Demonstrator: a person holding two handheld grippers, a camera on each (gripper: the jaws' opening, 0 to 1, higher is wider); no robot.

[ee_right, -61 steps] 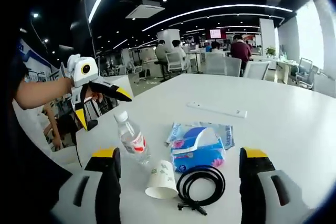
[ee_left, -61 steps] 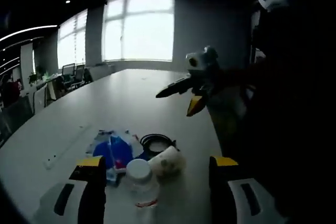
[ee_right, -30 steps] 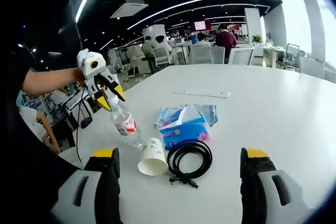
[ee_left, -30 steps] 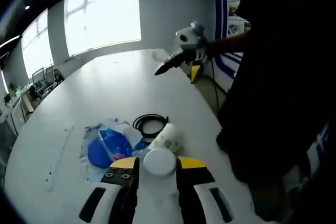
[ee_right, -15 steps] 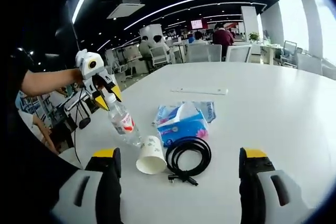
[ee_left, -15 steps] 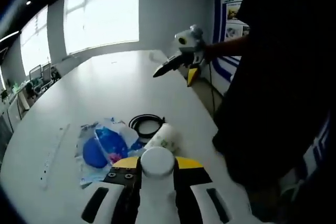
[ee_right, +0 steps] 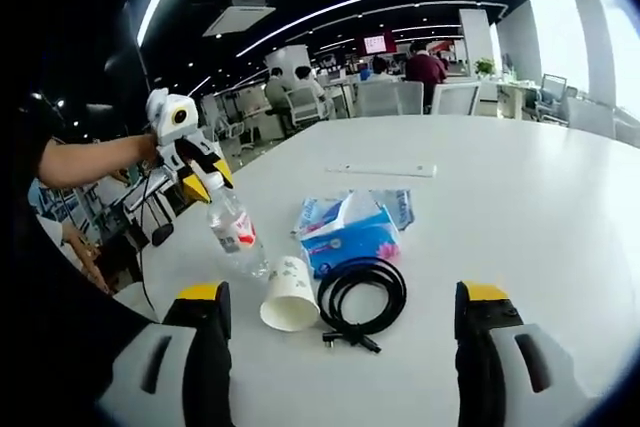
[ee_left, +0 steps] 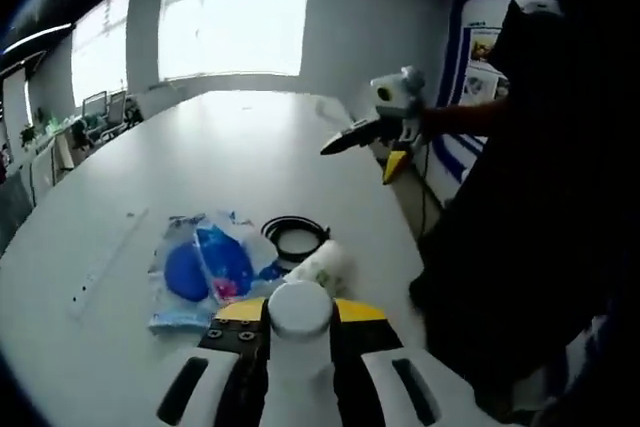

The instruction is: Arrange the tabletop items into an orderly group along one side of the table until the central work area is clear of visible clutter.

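Left gripper (ee_right: 205, 185) clamps the water bottle (ee_right: 233, 230) cap, bottle tilted toward five o'clock; right gripper (ee_right: 335, 347) hangs wide.

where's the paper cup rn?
In the right gripper view the paper cup lies on its side on the white table, between the water bottle held by the left claw and the coiled black cable.
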